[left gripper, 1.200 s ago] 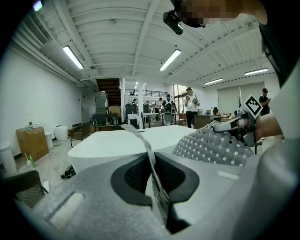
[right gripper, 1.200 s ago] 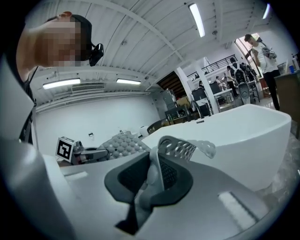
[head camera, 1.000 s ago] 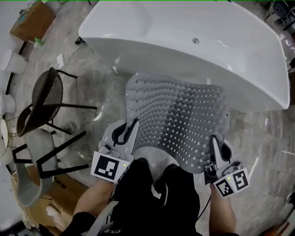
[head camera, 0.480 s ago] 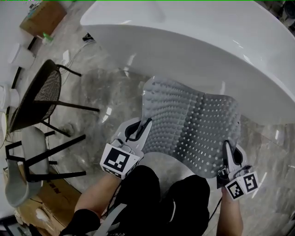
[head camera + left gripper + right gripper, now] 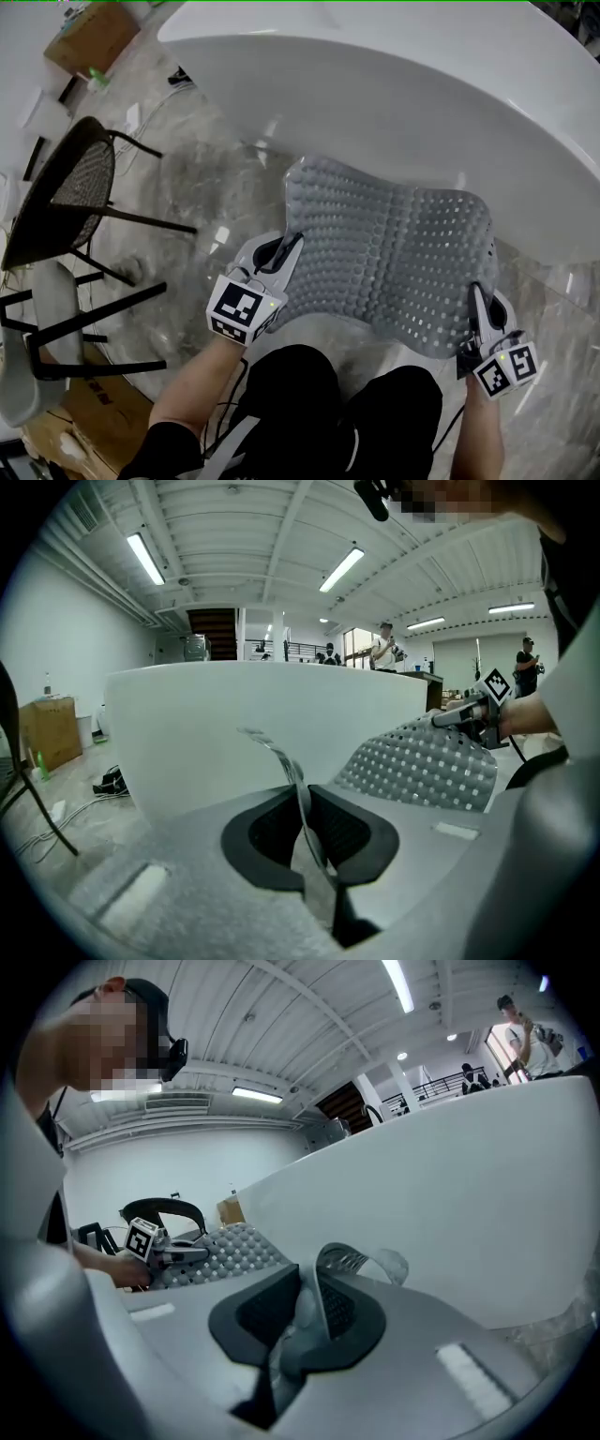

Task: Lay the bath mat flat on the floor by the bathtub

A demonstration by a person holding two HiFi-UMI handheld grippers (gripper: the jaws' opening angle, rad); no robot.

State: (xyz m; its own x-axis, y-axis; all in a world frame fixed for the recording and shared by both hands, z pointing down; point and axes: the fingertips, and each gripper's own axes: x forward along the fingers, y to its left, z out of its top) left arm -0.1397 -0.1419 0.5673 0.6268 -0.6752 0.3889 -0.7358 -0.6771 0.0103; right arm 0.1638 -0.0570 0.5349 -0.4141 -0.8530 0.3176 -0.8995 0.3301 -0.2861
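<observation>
A grey perforated bath mat (image 5: 389, 248) hangs spread out over the marble floor beside the white bathtub (image 5: 422, 103). My left gripper (image 5: 289, 251) is shut on the mat's near left corner, and my right gripper (image 5: 476, 302) is shut on its near right corner. In the left gripper view the thin mat edge (image 5: 298, 794) stands pinched between the dark pads, with the bathtub wall (image 5: 216, 733) close ahead. The right gripper view shows the curled mat corner (image 5: 342, 1265) clamped between its pads, and the rest of the mat (image 5: 230, 1251) runs off to the left.
A black mesh chair (image 5: 66, 202) stands at the left on the floor, with a second grey chair (image 5: 37, 356) and a cardboard box (image 5: 89, 37) beyond it. My dark-trousered legs (image 5: 347, 412) stand just below the mat. People stand far off in the hall.
Both grippers have carried the mat forward toward the bathtub, and the mat has flattened out and spread wider. The grip on both corners is unchanged.
</observation>
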